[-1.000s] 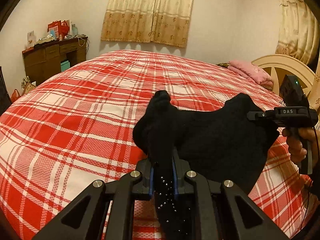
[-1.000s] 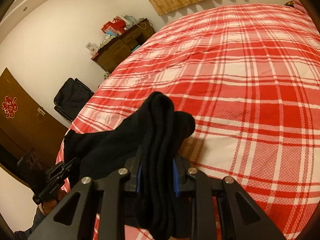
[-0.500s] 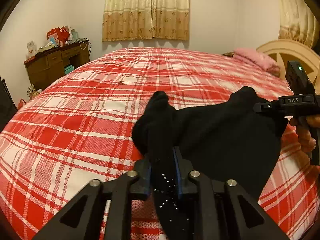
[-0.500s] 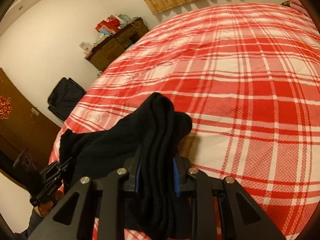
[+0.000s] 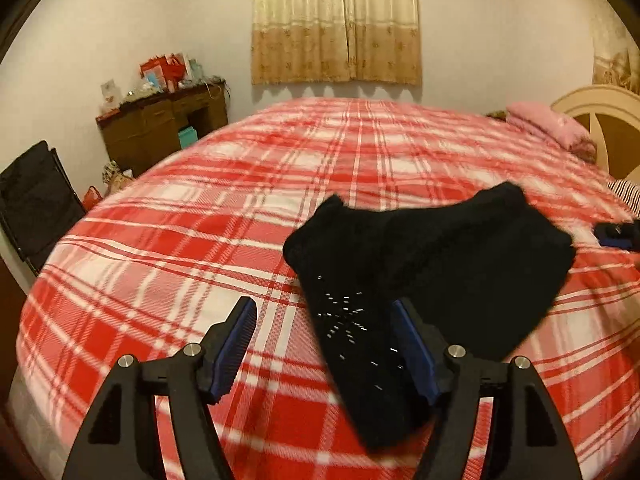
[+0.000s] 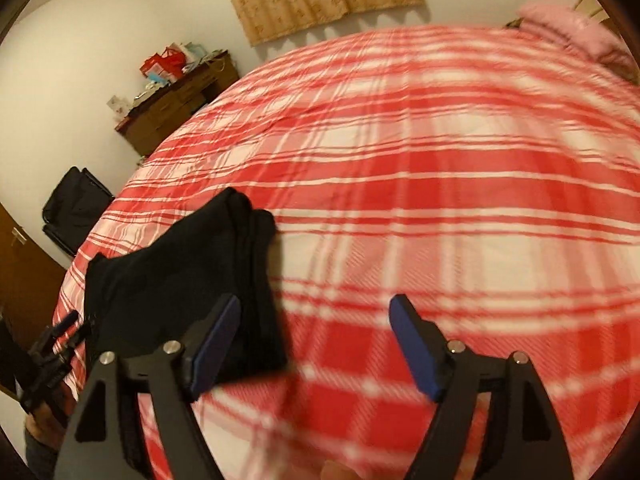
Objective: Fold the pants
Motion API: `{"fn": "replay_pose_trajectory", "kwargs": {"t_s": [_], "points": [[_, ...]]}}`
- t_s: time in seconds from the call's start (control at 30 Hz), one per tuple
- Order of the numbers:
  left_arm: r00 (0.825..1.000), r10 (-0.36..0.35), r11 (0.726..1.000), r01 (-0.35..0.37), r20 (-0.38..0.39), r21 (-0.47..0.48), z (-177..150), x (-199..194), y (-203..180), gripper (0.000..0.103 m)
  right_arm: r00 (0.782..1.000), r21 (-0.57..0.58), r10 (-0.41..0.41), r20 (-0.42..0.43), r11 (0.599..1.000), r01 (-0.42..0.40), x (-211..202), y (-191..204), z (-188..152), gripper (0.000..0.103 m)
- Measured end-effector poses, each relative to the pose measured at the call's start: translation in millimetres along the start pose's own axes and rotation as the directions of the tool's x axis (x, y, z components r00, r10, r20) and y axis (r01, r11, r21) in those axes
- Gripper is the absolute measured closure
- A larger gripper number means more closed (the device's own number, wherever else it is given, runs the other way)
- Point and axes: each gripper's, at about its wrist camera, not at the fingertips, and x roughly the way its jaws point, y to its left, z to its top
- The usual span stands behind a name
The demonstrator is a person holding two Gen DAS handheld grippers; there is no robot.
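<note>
The black pants [image 5: 432, 264] lie folded in a heap on the red plaid bed [image 5: 200, 240]. My left gripper [image 5: 324, 320] is open, its jaws spread wide; the pants' near end with small sparkles lies between them, against the right finger. In the right wrist view the pants [image 6: 180, 280] lie at the left. My right gripper [image 6: 316, 320] is open and empty, its left finger in front of the pants' edge. The left gripper [image 6: 52, 344] shows at the far left there; the right gripper's tip [image 5: 616, 236] shows at the right edge of the left wrist view.
A brown dresser [image 5: 160, 128] with clutter stands by the far wall, a black suitcase [image 5: 32, 200] to its left. A pink pillow [image 5: 552, 128] and a cream headboard [image 5: 600, 108] are at the bed's right end. Curtains [image 5: 336, 20] hang behind.
Both grippers have opened and let go of the pants, which now lie on the bed. Both have pulled back slightly; the views are blurred by motion.
</note>
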Motion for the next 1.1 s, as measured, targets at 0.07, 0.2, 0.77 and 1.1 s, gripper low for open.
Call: {"fn": "replay_pose_trajectory", "kwargs": {"t_s": [0.07, 0.2, 0.77, 1.1], "points": [[1.000, 0.008, 1.000, -0.008, 0.023, -0.003, -1, -18, -6, 0.032, 0.999, -0.013, -0.022, 0.037, 1.000, 0.022, -31, 2, -14, 0.022], [0.998, -0.013, 1.000, 0.015, 0.061, -0.020, -3, -51, -18, 0.031, 0.989, -0.062, -0.063, 0.137, 0.996, 0.072, -92, 18, -43, 0.012], [0.976, 0.063, 0.998, -0.065, 0.209, 0.003, -1, -131, -46, 0.014, 0.943, -0.257, -0.034, 0.330, 0.958, 0.124, -189, 98, -106, 0.002], [0.976, 0.057, 0.998, -0.063, 0.212, 0.020, -5, -135, -53, 0.014, 0.927, -0.280, -0.024, 0.375, 0.950, 0.138, -200, 109, -111, 0.000]]}}
